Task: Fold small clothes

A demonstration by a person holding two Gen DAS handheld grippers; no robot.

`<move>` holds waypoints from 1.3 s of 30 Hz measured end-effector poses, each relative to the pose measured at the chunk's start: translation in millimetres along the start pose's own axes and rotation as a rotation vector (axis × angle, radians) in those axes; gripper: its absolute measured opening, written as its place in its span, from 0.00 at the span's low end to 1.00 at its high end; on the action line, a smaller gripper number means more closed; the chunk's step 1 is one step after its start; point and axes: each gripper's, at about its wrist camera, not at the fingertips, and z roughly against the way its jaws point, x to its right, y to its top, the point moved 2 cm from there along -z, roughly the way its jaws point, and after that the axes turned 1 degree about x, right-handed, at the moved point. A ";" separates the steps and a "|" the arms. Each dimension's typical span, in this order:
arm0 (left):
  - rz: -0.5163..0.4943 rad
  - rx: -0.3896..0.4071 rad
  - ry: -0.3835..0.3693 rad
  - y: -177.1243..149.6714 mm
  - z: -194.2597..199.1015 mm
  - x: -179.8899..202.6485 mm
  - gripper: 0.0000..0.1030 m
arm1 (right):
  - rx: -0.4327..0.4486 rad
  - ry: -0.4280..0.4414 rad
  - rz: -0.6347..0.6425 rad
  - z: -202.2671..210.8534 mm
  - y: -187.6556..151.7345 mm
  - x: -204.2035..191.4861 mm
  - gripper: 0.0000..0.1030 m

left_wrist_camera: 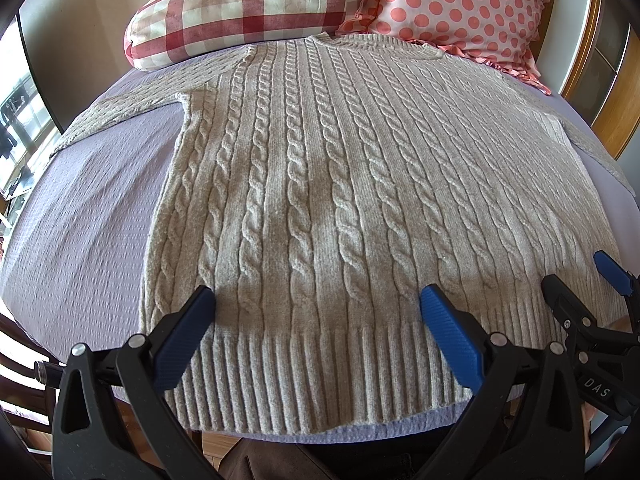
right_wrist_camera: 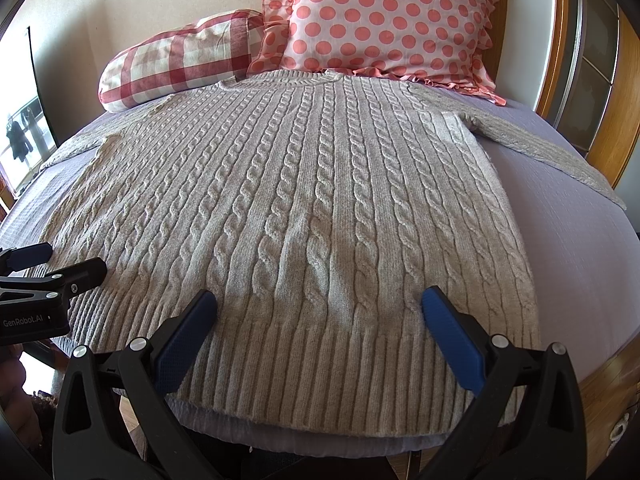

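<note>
A grey cable-knit sweater [left_wrist_camera: 320,184] lies flat and spread out on the bed, its long axis running from the ribbed hem [left_wrist_camera: 304,376] at the near edge to the neckline by the pillows; the cables follow that same line; one sleeve [left_wrist_camera: 132,108] stretches out to the left, the other sleeve [right_wrist_camera: 552,152] to the right, its end cut off at the frame edge. The left gripper [left_wrist_camera: 318,302] hovers over the hem with its blue fingers spread wide, holding nothing; the right gripper [right_wrist_camera: 320,300] does the same beside it, also wide apart and empty; whether any fingertip touches the knit is hard to tell. The bed wears a lilac textured cover [left_wrist_camera: 88,216]; a red checked bolster [left_wrist_camera: 240,12] and a pink polka-dot pillow [right_wrist_camera: 392,20] rest at the head; a wooden frame [right_wrist_camera: 628,128] rises at the right, a bright window [left_wrist_camera: 20,120] at the left.
</note>
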 end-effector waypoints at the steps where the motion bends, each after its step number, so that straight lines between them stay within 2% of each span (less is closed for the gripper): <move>1: 0.000 0.000 0.000 -0.1 0.0 0.0 0.98 | 0.000 0.000 0.000 0.0 0.0 0.0 0.99; 24: -0.001 0.001 0.000 -0.1 0.0 0.1 0.98 | 0.004 0.004 0.004 0.5 1.3 -0.1 0.99; 30: -0.007 0.006 0.000 0.1 1.9 -0.9 0.98 | 0.009 0.074 0.042 0.2 6.8 8.9 0.99; 33: -0.013 0.013 -0.002 -1.1 1.8 1.8 0.98 | 0.063 0.103 -0.065 10.0 28.5 54.8 0.99; 36: -0.017 0.025 -0.003 0.1 0.0 4.2 0.98 | 0.107 0.006 -0.232 19.3 59.5 131.3 0.99; 39: -0.020 0.046 -0.003 -3.7 5.1 1.6 0.98 | 0.110 -0.082 -0.434 11.6 81.7 214.4 0.99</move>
